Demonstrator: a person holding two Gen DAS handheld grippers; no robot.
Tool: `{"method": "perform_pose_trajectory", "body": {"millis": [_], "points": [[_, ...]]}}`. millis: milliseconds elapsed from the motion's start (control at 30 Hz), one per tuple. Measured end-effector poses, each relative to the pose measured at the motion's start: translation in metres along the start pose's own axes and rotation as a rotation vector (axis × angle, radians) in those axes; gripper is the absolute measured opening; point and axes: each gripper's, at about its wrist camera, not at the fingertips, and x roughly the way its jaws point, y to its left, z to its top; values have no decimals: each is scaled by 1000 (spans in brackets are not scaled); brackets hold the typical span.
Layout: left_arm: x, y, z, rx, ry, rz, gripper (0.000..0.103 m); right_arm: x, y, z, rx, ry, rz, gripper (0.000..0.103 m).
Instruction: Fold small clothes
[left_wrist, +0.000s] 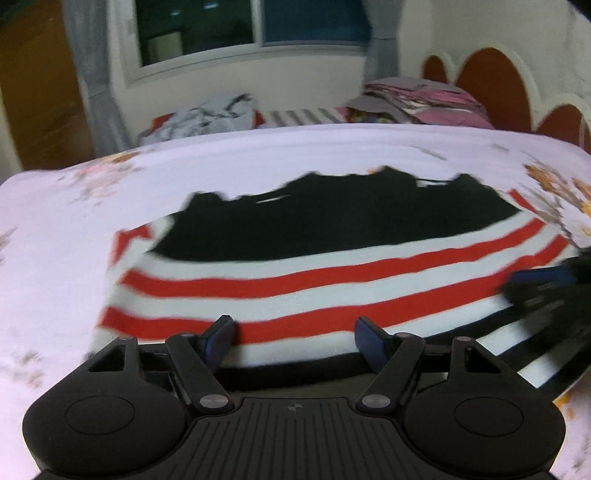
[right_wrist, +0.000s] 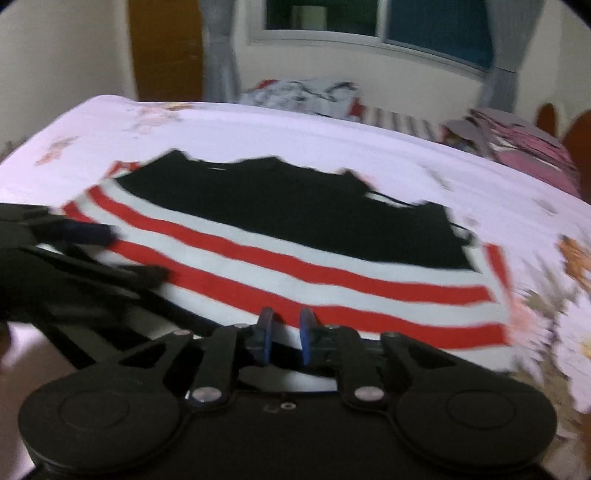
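A small garment (left_wrist: 314, 280) with red and white stripes and a black upper part lies flat on the bed; it also shows in the right wrist view (right_wrist: 295, 258). My left gripper (left_wrist: 295, 336) is open, its blue-tipped fingers spread over the garment's near edge. My right gripper (right_wrist: 286, 330) is nearly closed with a narrow gap, at the garment's near hem; I cannot tell whether cloth is pinched. Each gripper shows blurred in the other's view: the right one (left_wrist: 546, 291) at right, the left one (right_wrist: 74, 251) at left.
The bed has a pale floral sheet (left_wrist: 55, 258). At the far side lie a crumpled grey-white cloth (left_wrist: 207, 114) and a stack of pink and grey folded clothes (left_wrist: 424, 99). A red scalloped headboard (left_wrist: 491, 85) is at right; a window (left_wrist: 240, 26) is behind.
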Motion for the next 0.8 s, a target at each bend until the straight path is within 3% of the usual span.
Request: {"method": "perform_pose_trajectory", "body": {"millis": [67, 133, 233, 400, 433, 500, 600, 800], "points": [[-5, 20, -8, -20, 5, 57, 72, -8, -24, -8, 29, 13, -49, 10], [-8, 43, -18, -58, 6, 69, 72, -12, -48, -19, 54, 39, -129, 11], [-12, 64, -27, -67, 1, 61, 72, -25, -84, -41, 143, 46, -98, 4], [-12, 55, -26, -65, -21, 101, 72, -31, -69, -36, 118, 54, -167, 6], [-19, 51, -25, -70, -32, 106, 72, -39, -61, -30, 109, 25, -179, 18], [-36, 40, -26, -72, -54, 69, 72, -60, -39, -26, 86, -39, -136, 21], [-50, 15, -34, -29, -76, 19, 72, -67, -7, -29, 67, -50, -22, 18], [-50, -19, -46, -36, -49, -25, 72, -47, 44, -28, 57, -22, 89, 17]]}}
